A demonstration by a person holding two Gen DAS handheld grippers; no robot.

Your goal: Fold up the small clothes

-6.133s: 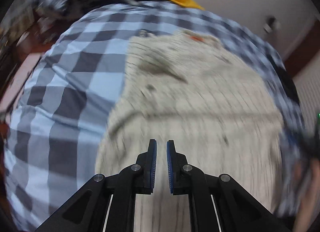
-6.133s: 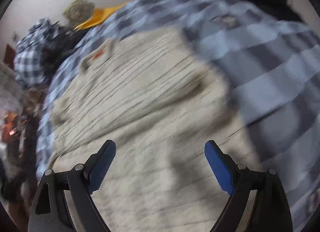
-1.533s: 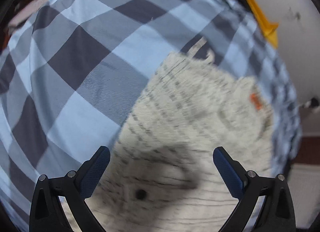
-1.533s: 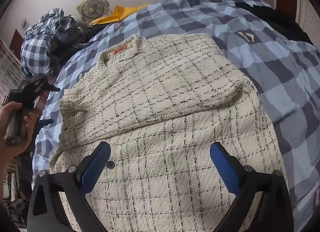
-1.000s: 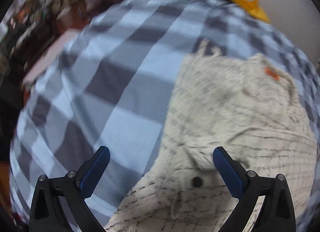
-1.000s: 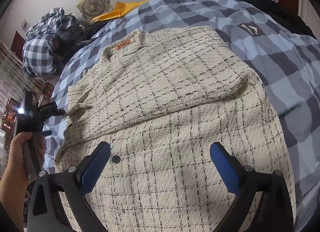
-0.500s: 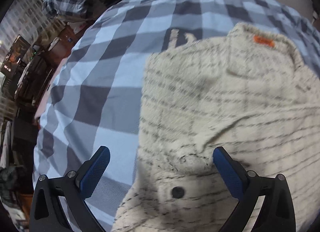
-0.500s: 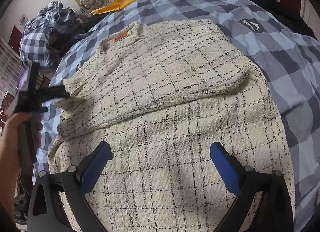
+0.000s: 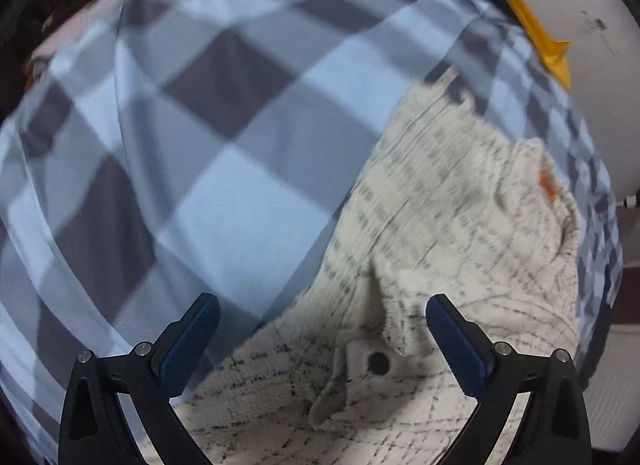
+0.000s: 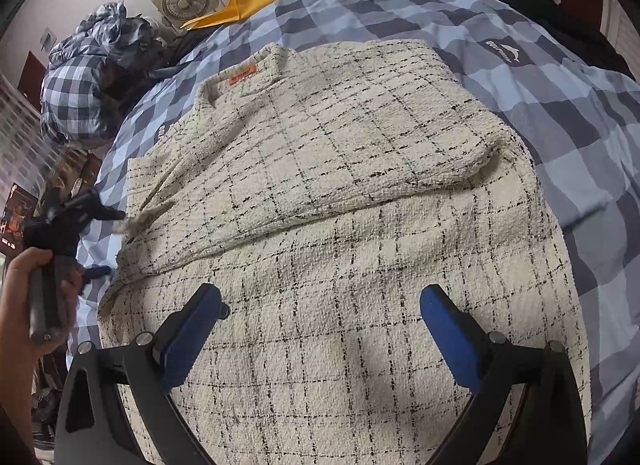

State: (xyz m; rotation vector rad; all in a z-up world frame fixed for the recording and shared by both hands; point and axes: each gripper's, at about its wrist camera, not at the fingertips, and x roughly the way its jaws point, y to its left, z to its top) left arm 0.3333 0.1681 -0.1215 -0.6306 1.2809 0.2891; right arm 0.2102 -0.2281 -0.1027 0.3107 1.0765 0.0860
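A cream plaid jacket [image 10: 360,225] lies spread on the blue checked bed [image 10: 560,113], one sleeve folded across its body. The right gripper [image 10: 320,325] hovers above its lower half, fingers wide. The left gripper [image 9: 320,329] hangs at the jacket's edge by a dark button [image 9: 378,362], fingers wide, gripping nothing.

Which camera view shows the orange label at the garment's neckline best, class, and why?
The right wrist view: the orange label is sharp and faces the camera on the collar of the cream checked garment. In the left wrist view the label is only a small blurred orange streak near the garment's far edge.
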